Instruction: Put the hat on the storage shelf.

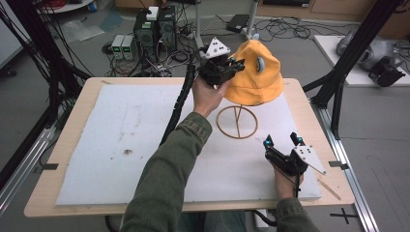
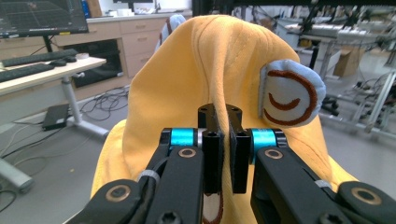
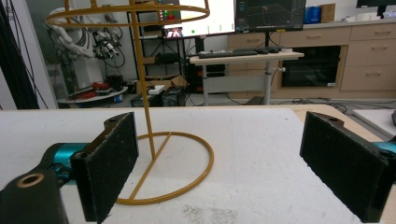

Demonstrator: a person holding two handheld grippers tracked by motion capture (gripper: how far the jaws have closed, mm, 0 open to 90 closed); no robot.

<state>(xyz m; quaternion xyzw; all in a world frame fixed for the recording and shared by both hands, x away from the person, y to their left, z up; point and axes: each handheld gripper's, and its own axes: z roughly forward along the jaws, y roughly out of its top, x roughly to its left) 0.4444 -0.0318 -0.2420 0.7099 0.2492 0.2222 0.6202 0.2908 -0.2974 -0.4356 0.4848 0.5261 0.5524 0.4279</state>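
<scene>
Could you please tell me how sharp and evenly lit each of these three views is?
High view: soft, even light, slightly blurry overall, with faint shadows on the white mat. Left gripper view: the yellow hat is crisp near the left claw, while the room behind is hazier. Right gripper view: the right claw pads look slightly soft up close, the bright monitors glare, and the wire stand is clear.
</scene>
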